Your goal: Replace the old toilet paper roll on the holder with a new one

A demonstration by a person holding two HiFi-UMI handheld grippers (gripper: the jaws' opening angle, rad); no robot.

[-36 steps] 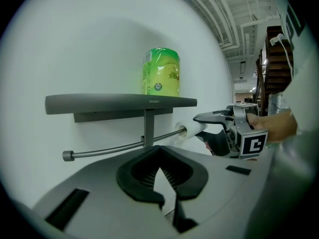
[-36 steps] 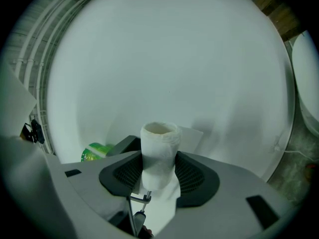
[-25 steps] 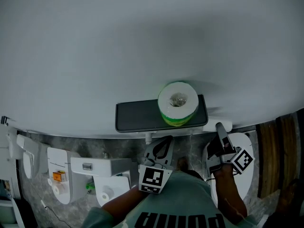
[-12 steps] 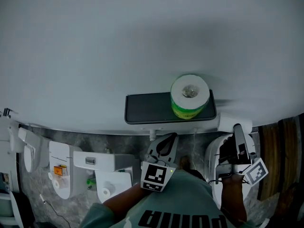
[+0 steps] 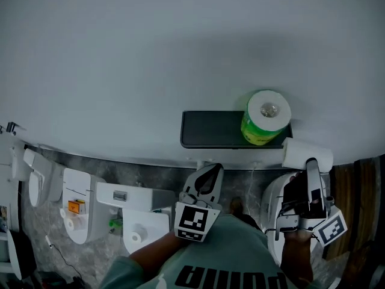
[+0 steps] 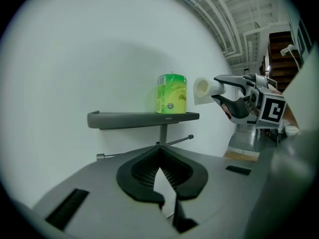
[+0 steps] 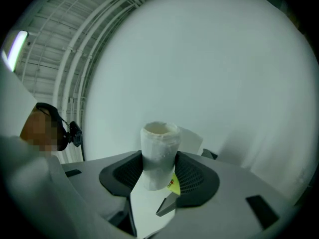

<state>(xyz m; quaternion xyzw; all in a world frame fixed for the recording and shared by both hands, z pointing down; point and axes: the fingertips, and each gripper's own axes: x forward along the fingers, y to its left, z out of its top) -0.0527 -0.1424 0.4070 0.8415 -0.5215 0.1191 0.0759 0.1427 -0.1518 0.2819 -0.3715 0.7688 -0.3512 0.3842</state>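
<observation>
A new roll in green wrap (image 5: 265, 123) (image 6: 172, 93) stands upright at the right end of the dark wall shelf (image 5: 210, 131) (image 6: 134, 119). Under the shelf the bare holder bar (image 6: 175, 141) sticks out. My right gripper (image 5: 311, 164) (image 7: 159, 159) is shut on the old, thin white roll (image 5: 307, 154) (image 7: 158, 151) and holds it just right of the shelf's end, apart from it; the left gripper view shows this roll (image 6: 202, 89) too. My left gripper (image 5: 210, 172) (image 6: 160, 157) hangs below the shelf's middle, jaws together, with nothing in them.
A plain white wall fills the upper part of the head view. Below stand a white toilet (image 5: 278, 200) under my right hand and white fixtures (image 5: 129, 212) at the lower left on a grey stone floor. Wooden boards (image 5: 348, 191) are at the right edge.
My right gripper has risen with the old roll, from below the shelf to beside its right end. The left gripper moved up slightly. The shelf has slid right in the head view.
</observation>
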